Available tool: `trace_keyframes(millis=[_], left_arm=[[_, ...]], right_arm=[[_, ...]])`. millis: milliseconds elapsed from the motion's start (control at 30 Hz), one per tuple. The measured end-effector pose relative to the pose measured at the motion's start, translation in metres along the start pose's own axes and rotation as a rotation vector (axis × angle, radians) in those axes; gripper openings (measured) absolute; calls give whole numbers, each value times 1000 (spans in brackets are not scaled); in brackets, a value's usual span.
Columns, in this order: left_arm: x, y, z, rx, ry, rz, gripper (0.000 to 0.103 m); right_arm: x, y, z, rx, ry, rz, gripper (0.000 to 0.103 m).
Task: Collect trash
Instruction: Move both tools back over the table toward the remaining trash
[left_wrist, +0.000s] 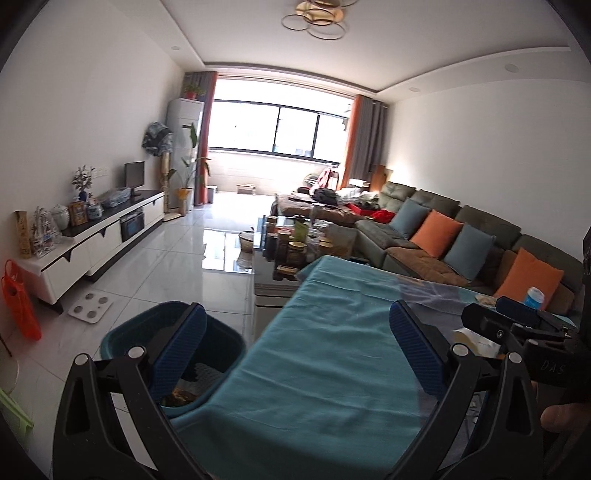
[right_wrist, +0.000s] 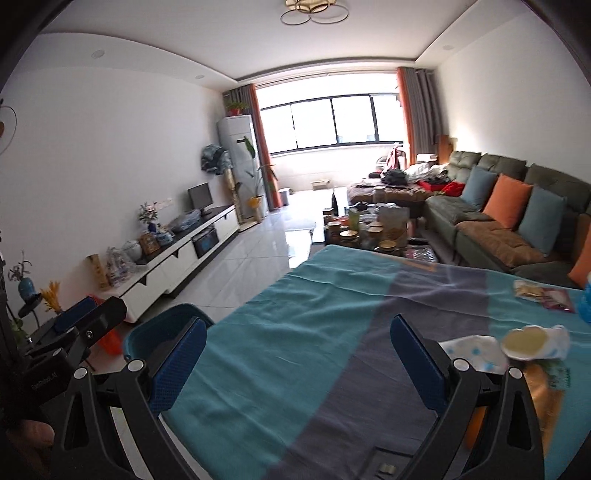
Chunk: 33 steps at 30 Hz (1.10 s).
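My left gripper (left_wrist: 299, 332) is open and holds nothing; it hangs over the left edge of the teal cloth on the table (left_wrist: 332, 332). Under its left finger, a teal bin (left_wrist: 221, 343) stands on the floor with some scraps inside. My right gripper (right_wrist: 299, 354) is also open and holds nothing, above the teal and grey cloth (right_wrist: 295, 332). To its right lie a crushed white paper cup (right_wrist: 532, 341), a dotted tissue (right_wrist: 469, 350), an orange packet (right_wrist: 543, 391) and a snack wrapper (right_wrist: 543, 293). A blue can (left_wrist: 535, 297) stands further back.
A glass coffee table (left_wrist: 280, 258) crowded with jars stands beyond the table. A green sofa (left_wrist: 480, 229) with cushions runs along the right wall. A white TV cabinet (left_wrist: 103, 236) lines the left wall, with a bathroom scale (left_wrist: 90, 308) on the tiled floor.
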<state>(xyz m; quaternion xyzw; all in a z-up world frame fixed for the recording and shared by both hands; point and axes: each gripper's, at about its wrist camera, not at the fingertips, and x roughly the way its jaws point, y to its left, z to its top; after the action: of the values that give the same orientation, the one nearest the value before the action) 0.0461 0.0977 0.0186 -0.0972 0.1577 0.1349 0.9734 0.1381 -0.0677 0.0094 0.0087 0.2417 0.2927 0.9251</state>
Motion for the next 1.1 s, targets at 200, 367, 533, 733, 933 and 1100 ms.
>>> trace_keyframes(millis=[200, 367, 533, 733, 933, 1100], left_arm=[[0, -36, -10, 36, 23, -91, 98], [1, -56, -18, 56, 48, -153, 98], [4, -76, -24, 88, 58, -210, 98], [3, -98, -26, 125, 59, -268, 98], [3, -112, -29, 141, 75, -305, 98], [1, -122, -30, 157, 76, -332, 98]], right_arm=[[-34, -17, -19, 15, -31, -112, 96], [-61, -31, -31, 34, -66, -203, 96], [-86, -47, -44, 56, -78, -301, 96], [-107, -61, -55, 122, -96, -353, 96], [-132, -60, -64, 126, -122, -404, 96], [-149, -66, -69, 136, -138, -457, 96]])
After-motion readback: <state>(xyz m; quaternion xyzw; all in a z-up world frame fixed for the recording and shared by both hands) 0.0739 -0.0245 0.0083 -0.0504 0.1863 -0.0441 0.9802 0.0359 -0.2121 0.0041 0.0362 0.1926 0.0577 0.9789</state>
